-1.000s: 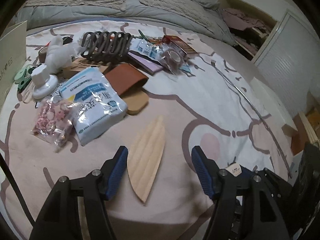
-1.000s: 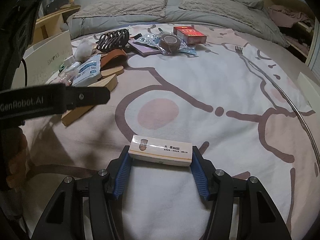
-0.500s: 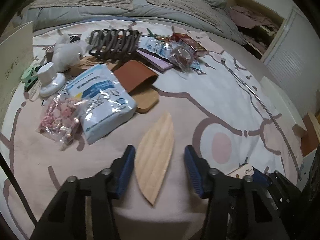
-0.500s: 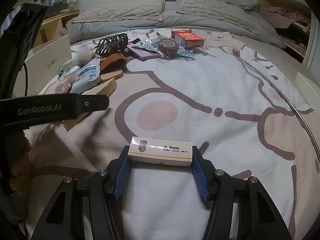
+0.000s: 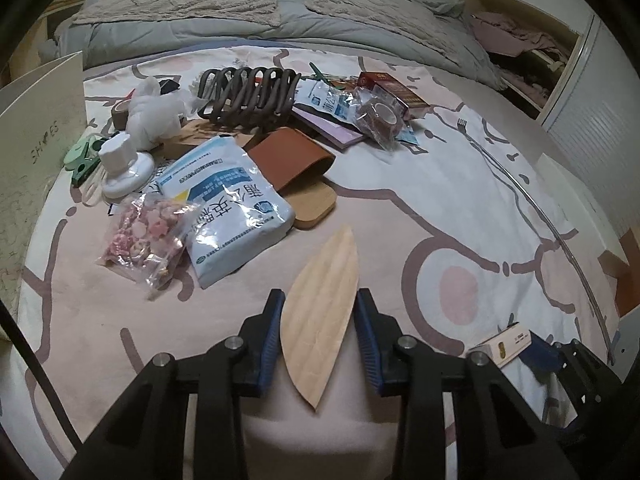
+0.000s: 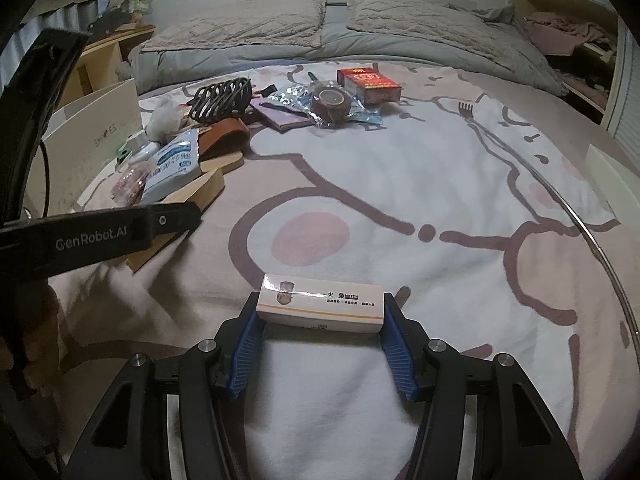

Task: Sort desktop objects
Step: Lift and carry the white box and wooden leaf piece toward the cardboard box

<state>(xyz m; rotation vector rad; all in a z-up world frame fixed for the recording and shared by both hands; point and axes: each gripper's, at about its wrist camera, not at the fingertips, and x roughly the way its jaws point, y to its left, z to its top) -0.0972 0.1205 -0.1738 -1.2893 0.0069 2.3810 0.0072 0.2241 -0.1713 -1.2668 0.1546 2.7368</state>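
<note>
The left gripper [image 5: 318, 334] is closing across the wooden leaf's [image 5: 320, 312] long axis, which points away between its fingers, while the right gripper [image 6: 320, 330] is clamping the matchbox [image 6: 320, 303].

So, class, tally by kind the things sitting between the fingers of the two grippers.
wooden leaf, with the jaws of the left gripper closing on it: 1
matchbox, clamped in the right gripper: 1
Total: 2
</note>
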